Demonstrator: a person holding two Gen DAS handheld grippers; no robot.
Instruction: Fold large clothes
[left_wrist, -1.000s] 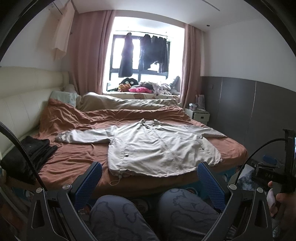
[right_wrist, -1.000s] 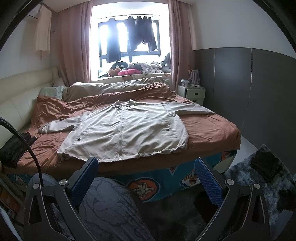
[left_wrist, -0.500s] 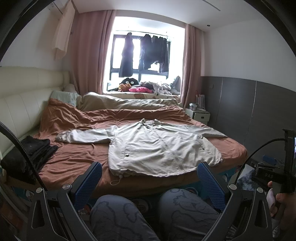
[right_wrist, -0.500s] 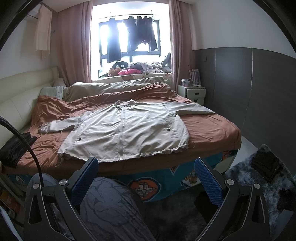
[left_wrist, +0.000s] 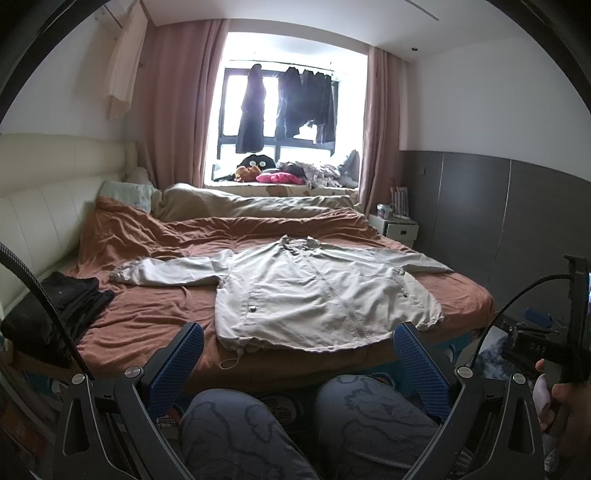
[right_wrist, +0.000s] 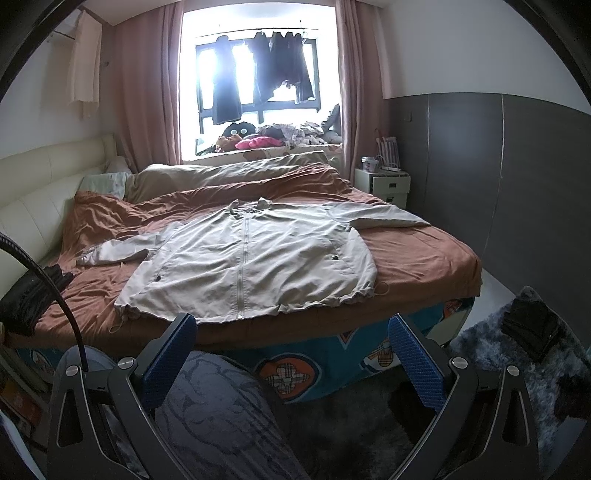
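Nearest, the left tool (left_wrist: 297, 363) and right tool (right_wrist: 291, 354) hang with fingers spread apart, empty, above the person's patterned trouser knees (left_wrist: 373, 417). Beyond, a beige zip jacket (right_wrist: 251, 262) lies flat, sleeves outstretched, on the rust-brown bed (right_wrist: 424, 254). Farthest, dark clothes (right_wrist: 258, 70) hang at the window.

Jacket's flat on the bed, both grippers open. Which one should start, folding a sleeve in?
Probably left. The left gripper sits nearer the jacket hem, and the left-side sleeve lies fully spread on the bedspread. The right gripper hangs further back, off the bed's edge. Both are empty, so it's close.
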